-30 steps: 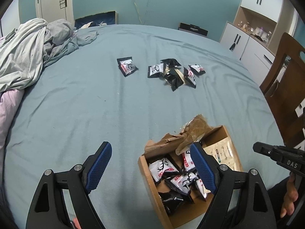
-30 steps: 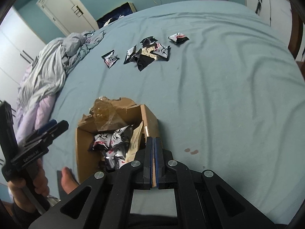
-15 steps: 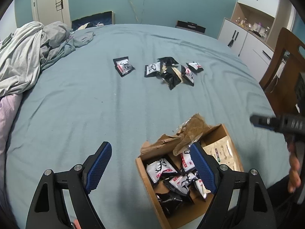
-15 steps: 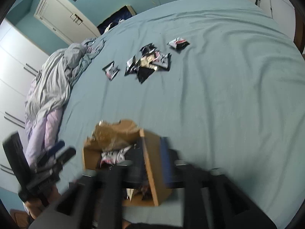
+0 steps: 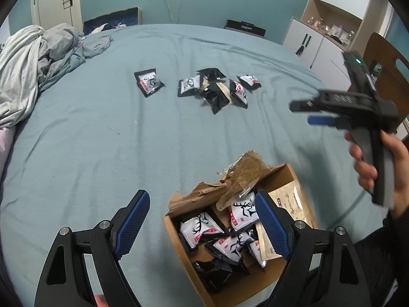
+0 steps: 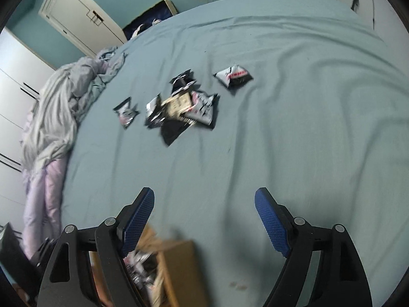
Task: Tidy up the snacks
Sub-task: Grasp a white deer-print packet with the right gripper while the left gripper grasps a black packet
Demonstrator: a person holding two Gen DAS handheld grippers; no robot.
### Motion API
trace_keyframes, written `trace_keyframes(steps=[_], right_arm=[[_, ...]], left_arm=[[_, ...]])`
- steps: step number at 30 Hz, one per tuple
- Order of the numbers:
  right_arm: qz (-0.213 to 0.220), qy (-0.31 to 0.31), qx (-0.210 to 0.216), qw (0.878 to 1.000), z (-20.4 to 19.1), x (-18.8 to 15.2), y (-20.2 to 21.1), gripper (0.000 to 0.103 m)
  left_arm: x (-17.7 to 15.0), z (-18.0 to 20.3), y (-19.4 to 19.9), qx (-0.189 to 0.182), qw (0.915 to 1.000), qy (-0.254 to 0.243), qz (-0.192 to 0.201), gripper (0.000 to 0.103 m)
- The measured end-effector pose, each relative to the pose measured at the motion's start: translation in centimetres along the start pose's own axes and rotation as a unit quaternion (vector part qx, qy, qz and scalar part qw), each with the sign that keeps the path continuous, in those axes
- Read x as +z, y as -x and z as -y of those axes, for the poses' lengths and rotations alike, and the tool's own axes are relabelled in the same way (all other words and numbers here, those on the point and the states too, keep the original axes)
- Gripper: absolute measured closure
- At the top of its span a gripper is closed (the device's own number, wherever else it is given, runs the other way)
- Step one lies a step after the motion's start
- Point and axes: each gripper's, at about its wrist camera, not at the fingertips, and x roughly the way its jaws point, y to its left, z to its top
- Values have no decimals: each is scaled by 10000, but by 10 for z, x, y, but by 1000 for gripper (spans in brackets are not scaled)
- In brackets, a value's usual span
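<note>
An open cardboard box [image 5: 291,176] on the teal bed holds several black-and-white snack packets [image 5: 199,229] and a tan packet [image 5: 287,202]. It also shows blurred in the right wrist view [image 6: 179,268]. Several loose packets lie farther up the bed: a cluster [image 5: 217,89] and a lone one [image 5: 149,81]; in the right wrist view the cluster [image 6: 184,105] and a separate packet [image 6: 232,75]. My left gripper [image 5: 202,217] is open and empty, hovering over the box's left edge. My right gripper [image 6: 204,212] is open and empty above the bed, also seen in the left wrist view [image 5: 319,117].
A crumpled grey duvet [image 5: 33,58] lies along the bed's left side [image 6: 58,117]. A wooden chair [image 5: 386,58] and white cabinets [image 5: 314,43] stand to the right of the bed. Torn brown paper [image 5: 245,171] sticks up from the box's far edge.
My right gripper went from shut at the box's edge to open, and has lifted up and forward over the bed. The left gripper has barely moved.
</note>
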Motion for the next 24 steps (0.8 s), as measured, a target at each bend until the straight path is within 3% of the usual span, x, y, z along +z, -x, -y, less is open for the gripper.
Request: trace_keyframes(steps=[10, 15, 18, 19, 21, 22, 24], right_arm=[[120, -5, 128, 9998, -2, 61, -63, 22], [-44, 393, -60, 9992, -11, 82, -115, 22], [-68, 174, 227, 9996, -15, 85, -142, 23], [-98, 173, 219, 9996, -17, 86, -148, 26], [50, 461, -231, 9987, -28, 84, -155, 40], [101, 582, -357, 9976, -31, 82, -156, 54], [250, 603, -204, 9977, -29, 78, -149, 58]], left_arm=[[11, -9, -15, -182, 9994, 263, -159, 18], [14, -11, -19, -224, 9991, 336, -108, 18], [20, -12, -18, -261, 9994, 226, 21, 18], [26, -13, -17, -267, 9994, 190, 121, 18], [38, -13, -18, -173, 9996, 122, 209, 18], [48, -11, -21, -176, 9996, 5, 202, 18], [65, -6, -33, -145, 9996, -238, 95, 18]])
